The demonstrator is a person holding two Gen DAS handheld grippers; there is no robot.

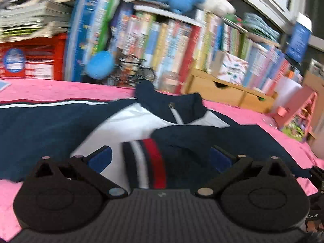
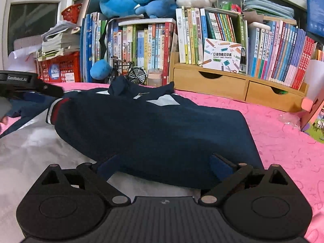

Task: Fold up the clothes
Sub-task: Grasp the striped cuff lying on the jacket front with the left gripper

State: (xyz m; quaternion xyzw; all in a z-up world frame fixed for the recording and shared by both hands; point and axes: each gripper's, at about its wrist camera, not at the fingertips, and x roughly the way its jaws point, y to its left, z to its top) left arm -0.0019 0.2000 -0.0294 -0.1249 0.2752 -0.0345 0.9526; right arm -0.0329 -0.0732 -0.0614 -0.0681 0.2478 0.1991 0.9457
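Note:
A navy and white zip jacket (image 1: 40,131) lies spread on the pink cover (image 1: 40,89), collar (image 1: 182,103) toward the books. My left gripper (image 1: 161,156) stands open just above it, and a sleeve cuff (image 1: 145,162) with red, white and navy stripes lies between its blue pads (image 1: 101,160). In the right wrist view a navy sleeve is folded across the jacket (image 2: 141,125), its cuff (image 2: 58,109) at the left. My right gripper (image 2: 164,162) is open, its fingers either side of the navy fold, not pressing on it. The left gripper's body (image 2: 30,85) shows at the left edge.
Behind the pink cover (image 2: 283,141) stand rows of books (image 2: 141,40) and a wooden drawer unit (image 2: 222,83). A red crate (image 2: 60,68) with papers is back left, plush toys (image 2: 131,0) on top, a model bicycle (image 2: 131,73), a pink toy house (image 1: 299,113) at right.

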